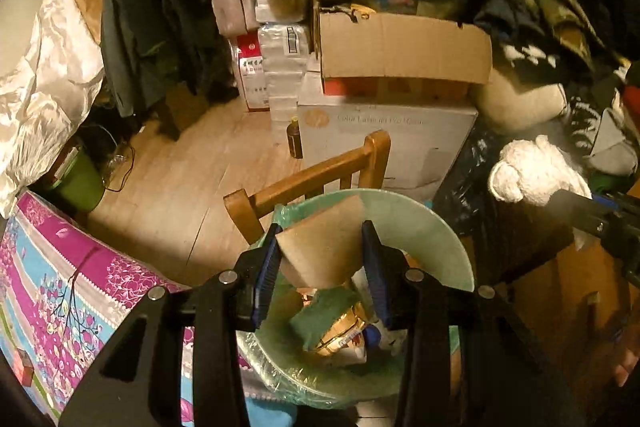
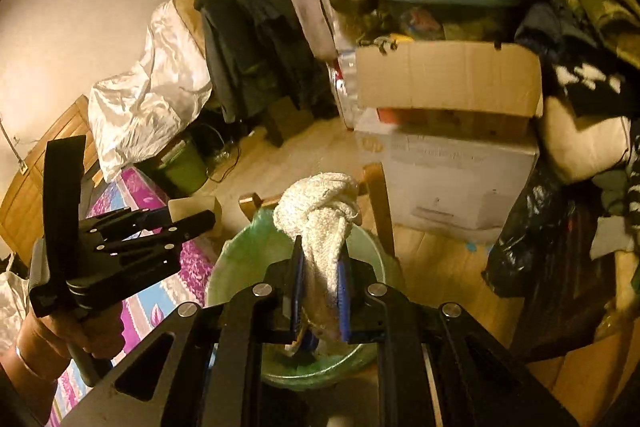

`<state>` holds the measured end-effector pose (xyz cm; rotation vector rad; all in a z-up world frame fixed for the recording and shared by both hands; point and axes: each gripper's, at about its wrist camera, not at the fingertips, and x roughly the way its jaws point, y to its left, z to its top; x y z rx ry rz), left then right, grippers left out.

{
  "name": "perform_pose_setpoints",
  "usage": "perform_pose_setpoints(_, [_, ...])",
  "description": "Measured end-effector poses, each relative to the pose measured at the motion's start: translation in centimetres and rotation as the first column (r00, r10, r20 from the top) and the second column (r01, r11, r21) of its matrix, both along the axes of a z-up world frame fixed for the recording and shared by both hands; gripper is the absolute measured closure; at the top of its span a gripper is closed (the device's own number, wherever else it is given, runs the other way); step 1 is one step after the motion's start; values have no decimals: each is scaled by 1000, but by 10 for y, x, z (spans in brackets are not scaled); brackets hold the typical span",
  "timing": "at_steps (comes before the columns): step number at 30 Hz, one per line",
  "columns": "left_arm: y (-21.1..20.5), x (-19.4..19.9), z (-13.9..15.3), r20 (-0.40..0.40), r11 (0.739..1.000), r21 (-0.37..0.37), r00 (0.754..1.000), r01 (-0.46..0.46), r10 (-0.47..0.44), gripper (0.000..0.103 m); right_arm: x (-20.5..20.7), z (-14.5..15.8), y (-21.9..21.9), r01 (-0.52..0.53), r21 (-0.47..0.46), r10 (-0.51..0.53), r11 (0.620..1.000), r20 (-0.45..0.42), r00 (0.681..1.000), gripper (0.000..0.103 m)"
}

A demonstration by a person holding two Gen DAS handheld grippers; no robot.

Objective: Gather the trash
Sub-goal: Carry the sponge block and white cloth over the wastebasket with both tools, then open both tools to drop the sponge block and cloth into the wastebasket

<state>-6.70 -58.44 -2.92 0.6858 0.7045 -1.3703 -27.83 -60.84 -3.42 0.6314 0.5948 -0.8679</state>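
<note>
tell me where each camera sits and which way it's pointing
Left wrist: sits on the left gripper, looking forward and down over the bin; its fingers clamp a piece of cardboard, and the right gripper shows at the right edge.
Right wrist: sits on the right gripper, looking down at the same bin; its fingers clamp a white cloth, and the left hand with its gripper shows at the left.
Shared: bin, cloth, cardboard, printer box.
</note>
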Motion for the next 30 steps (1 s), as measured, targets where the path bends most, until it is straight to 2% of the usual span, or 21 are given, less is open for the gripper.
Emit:
perform_pose_setpoints(4, [1, -4, -2, 36, 1000, 3, 999, 7, -7, 65, 7, -12, 1, -15, 24, 16, 1000, -12, 1000, 88])
perform_pose_setpoints(16, [6, -3, -6, 89, 1000, 17, 996, 20, -22, 65, 18, -15, 3, -49, 35, 49, 998, -17, 999, 88])
perform_pose_setpoints(30, [6, -4, -5, 100, 1000, 13, 995, 21, -22, 64, 24, -17, 6, -66, 42, 66, 997, -8, 998, 88])
